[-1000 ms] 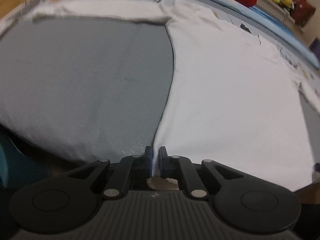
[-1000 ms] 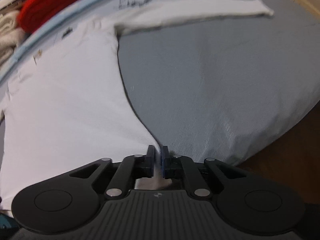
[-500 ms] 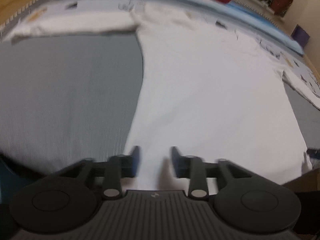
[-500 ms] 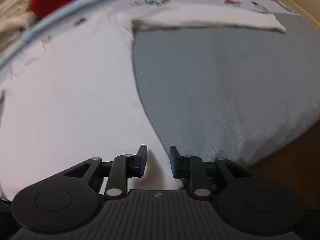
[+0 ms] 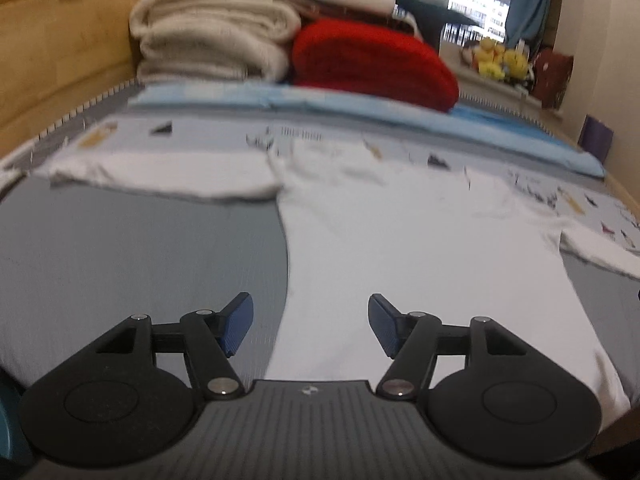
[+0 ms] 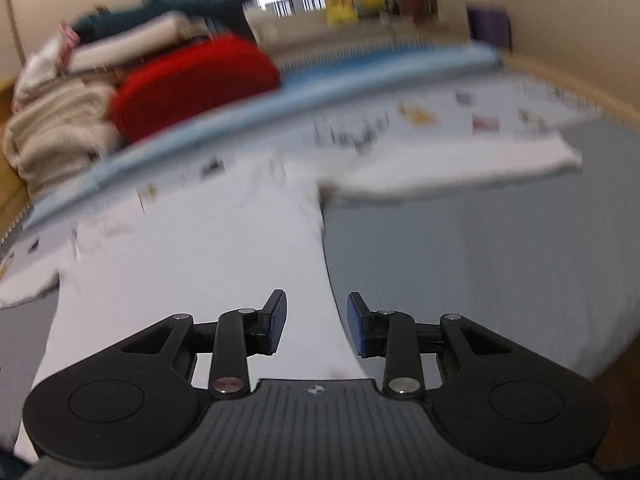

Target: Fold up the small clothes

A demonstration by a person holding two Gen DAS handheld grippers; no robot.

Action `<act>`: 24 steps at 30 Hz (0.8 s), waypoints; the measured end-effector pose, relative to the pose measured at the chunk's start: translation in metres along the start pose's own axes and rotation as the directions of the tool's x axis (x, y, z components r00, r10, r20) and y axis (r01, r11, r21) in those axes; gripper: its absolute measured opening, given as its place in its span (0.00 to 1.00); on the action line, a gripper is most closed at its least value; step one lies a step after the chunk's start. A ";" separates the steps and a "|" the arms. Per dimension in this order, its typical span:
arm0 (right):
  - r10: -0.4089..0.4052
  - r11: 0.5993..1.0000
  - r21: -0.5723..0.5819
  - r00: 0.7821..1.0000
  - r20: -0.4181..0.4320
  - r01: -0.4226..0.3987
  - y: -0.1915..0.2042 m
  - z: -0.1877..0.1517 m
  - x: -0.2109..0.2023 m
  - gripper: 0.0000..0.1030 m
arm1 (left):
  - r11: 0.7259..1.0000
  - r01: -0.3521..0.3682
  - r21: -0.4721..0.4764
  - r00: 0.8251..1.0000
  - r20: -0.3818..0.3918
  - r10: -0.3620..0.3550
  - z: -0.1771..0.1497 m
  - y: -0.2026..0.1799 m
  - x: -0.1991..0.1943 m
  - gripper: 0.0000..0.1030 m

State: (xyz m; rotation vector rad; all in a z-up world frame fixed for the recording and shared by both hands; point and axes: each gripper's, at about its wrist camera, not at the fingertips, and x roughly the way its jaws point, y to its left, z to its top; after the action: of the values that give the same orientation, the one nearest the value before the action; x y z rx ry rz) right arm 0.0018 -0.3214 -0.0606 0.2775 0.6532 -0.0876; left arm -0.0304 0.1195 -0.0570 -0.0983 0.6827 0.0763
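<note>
Lying flat on the grey mat [image 5: 132,248], the white shirt [image 5: 420,248] is spread front-up with both sleeves out to the sides, so the folding itself has, by the look of it, hardly begun: no sleeve is tucked in and no side is turned over. The left gripper [image 5: 311,328] has just been opening and its jaws stand wide apart with nothing pinched; the shirt's near left edge passes under the gap, and the pads do not look to be touching it. The right gripper [image 6: 316,326] has also been opening, less widely, and holds nothing; the shirt's right edge runs below its gap. Both hems are therefore released. What is left, as a judgement, is all the real work: sleeves inward, sides over, then bottom to top.

In the left view the shirt fills the field from 12 to 3 o'clock, with one sleeve [image 5: 160,176] at 10 o'clock and the other at 3 o'clock, cut by the frame. In the right view a sleeve [image 6: 460,172] stretches toward 2 o'clock. Folded blankets [image 5: 212,36] and a red bundle [image 5: 372,64] sit at 12 o'clock behind the printed sheet [image 5: 224,136].

The bottom hem is hidden behind both gripper bodies, so whether it lies straight cannot be told. The right view is smeared by motion, and the collar is too blurred to read. No hand or sleeve of the person shows.
</note>
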 end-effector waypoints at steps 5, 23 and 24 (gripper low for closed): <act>-0.002 0.996 -0.093 0.996 0.091 0.011 0.023 0.014 0.002 0.33 | 0.997 -0.048 0.059 0.994 0.102 0.042 0.039 -0.010 -0.003 0.69; 0.200 0.935 -0.319 0.973 0.116 -0.154 0.152 0.107 0.024 0.39 | 0.991 -0.117 0.069 0.968 0.231 0.098 0.222 0.031 0.118 0.69; 0.204 0.936 -0.314 0.972 0.120 -0.158 0.157 0.112 0.031 0.39 | 0.993 -0.101 0.066 0.976 0.202 0.086 0.216 0.037 0.130 0.69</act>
State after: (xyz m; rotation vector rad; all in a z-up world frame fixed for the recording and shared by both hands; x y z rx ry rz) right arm 0.1178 -0.2021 0.0410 0.0326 0.4788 0.1676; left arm 0.2014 0.1861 0.0248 0.0146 0.4894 0.1491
